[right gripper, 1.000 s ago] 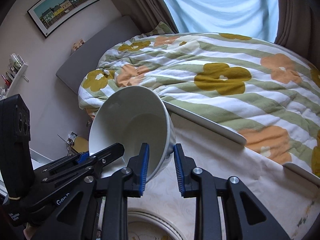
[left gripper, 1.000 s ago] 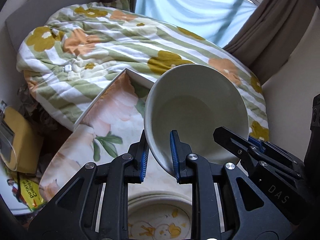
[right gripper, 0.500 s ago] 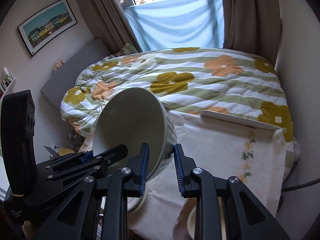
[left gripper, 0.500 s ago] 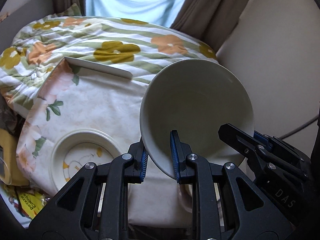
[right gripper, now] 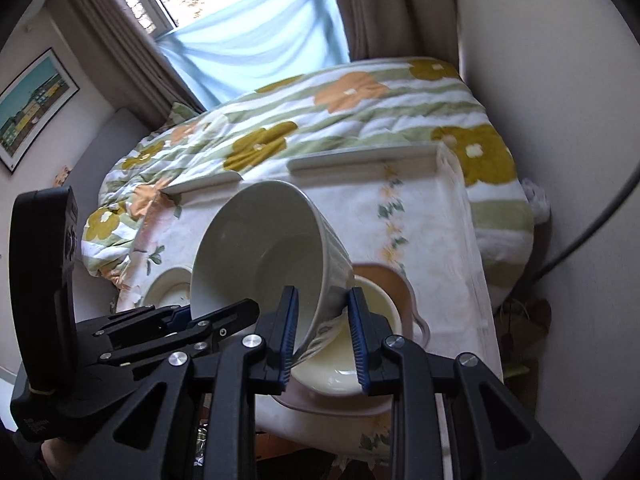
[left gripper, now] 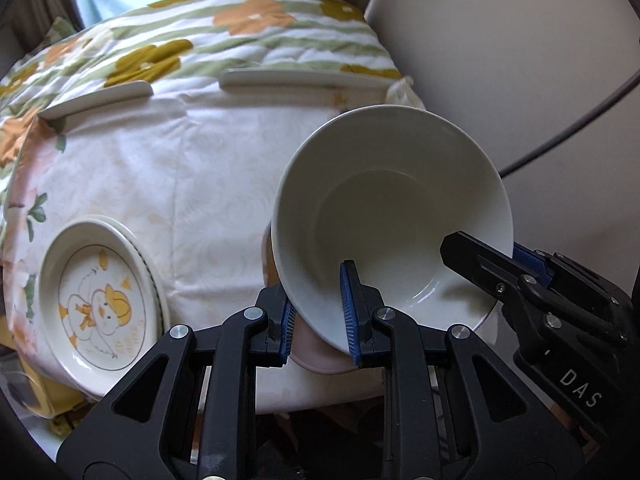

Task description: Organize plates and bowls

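A white bowl (left gripper: 392,224) is held tilted between both grippers, above the table's near right part. My left gripper (left gripper: 318,314) is shut on the bowl's near left rim. My right gripper (right gripper: 322,334) is shut on the bowl's (right gripper: 260,248) right rim and wall. Right under the bowl sits a smaller cream bowl (right gripper: 376,312) on a pinkish plate (right gripper: 404,284). A duck-print plate (left gripper: 96,300) lies at the table's near left; it also shows in the right wrist view (right gripper: 170,284).
The table (left gripper: 200,168) wears a white floral cloth, with white rails at its far edge (left gripper: 300,78). A flowered duvet (right gripper: 360,112) covers the bed behind. A wall and a dark cable (left gripper: 580,120) stand at the right.
Both grippers have carried the bowl to the right and down, from over the duck plate to just above the cream bowl on the pinkish plate.
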The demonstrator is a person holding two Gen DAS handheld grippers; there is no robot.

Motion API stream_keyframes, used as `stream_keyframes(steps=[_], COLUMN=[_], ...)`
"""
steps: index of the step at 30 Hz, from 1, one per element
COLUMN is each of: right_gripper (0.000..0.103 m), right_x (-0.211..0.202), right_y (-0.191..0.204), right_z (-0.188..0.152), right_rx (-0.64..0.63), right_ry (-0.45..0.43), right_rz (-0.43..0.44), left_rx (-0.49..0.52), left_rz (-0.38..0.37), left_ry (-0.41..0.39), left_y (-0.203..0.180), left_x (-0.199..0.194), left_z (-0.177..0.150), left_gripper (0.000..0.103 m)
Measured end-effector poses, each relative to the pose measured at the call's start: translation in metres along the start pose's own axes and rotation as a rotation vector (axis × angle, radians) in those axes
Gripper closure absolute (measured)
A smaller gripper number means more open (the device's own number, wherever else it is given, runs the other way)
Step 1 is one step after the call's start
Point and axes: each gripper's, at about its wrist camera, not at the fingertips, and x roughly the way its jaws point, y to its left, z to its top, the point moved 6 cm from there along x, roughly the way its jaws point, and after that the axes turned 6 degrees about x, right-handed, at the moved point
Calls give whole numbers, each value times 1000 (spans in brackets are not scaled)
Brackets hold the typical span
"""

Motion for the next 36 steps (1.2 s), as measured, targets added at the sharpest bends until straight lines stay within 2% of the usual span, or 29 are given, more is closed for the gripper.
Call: stream_keyframes(steps=[5, 13, 36], right_gripper=[80, 80, 80], right_x=[17, 35, 48], right_y=[-24, -42, -48], right_z=[-19, -30, -43], right_rx=[73, 104, 82], right_ry=[53, 106, 166], right_rz=[-7, -13, -10], left_rx=[55, 98, 180], left_rz=[32, 86, 241], left_ry=[72, 137, 132], left_y=[-6, -9, -12], left_x=[23, 49, 59], left_z=[-7, -6, -7], left_gripper=[85, 85, 85])
